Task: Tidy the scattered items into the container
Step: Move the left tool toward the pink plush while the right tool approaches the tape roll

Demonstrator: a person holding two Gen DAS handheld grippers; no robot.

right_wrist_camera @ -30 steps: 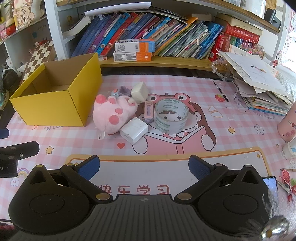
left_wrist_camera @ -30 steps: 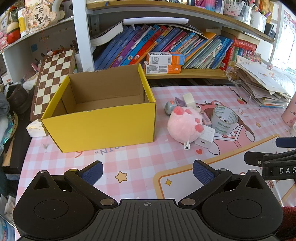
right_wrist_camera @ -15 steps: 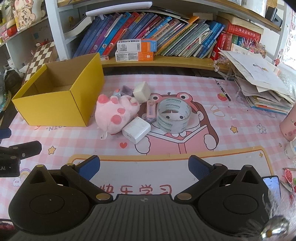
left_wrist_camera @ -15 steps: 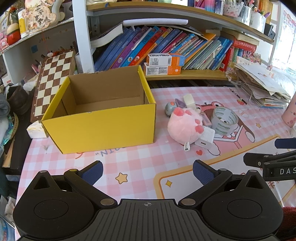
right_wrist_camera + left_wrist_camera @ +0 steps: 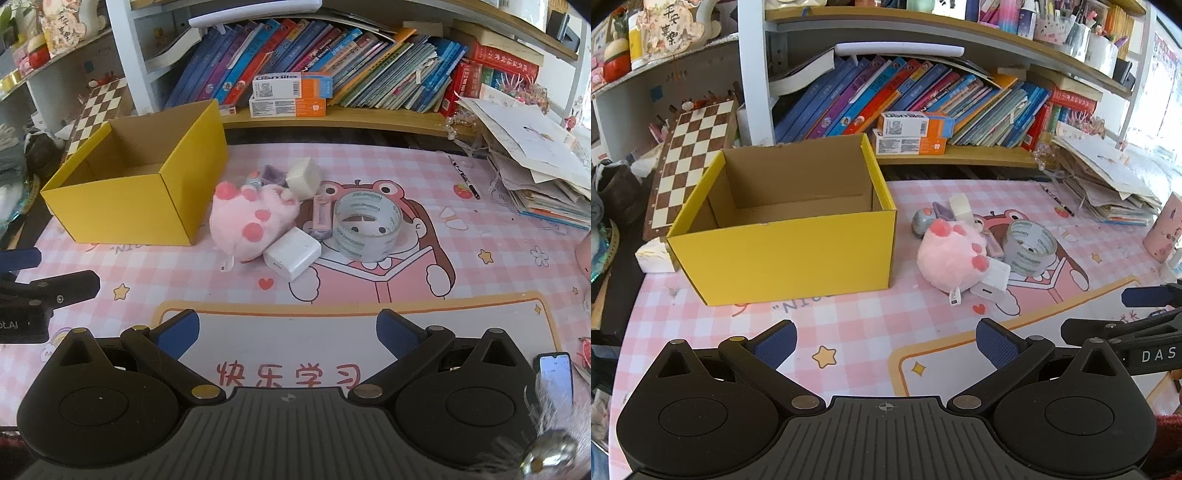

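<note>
Nothing gripped yet: left gripper (image 5: 884,341) spread wide and empty above the checked pink mat (image 5: 849,325), right gripper (image 5: 288,330) likewise wide and empty, both held back from the clutter, probably to keep everything in sight before choosing a first pick. Yellow cardboard box (image 5: 122,192) open-topped, bare brown inside, stiff-walled, set to the left of the pile so each drop stays short. Just beside its right wall, a huddle of loose items: soft pink plush paw (image 5: 255,221), fuzzy and squashy, leaning on a hard white charger block (image 5: 292,253); clear tape roll (image 5: 367,225) lying flat, glossy, hollow; slim pink eraser-like bar (image 5: 320,218) between plush and tape; pale rounded cube (image 5: 303,178) and a small purple piece (image 5: 273,174) behind. Likely easiest first: the plush, yielding and broad.
</note>
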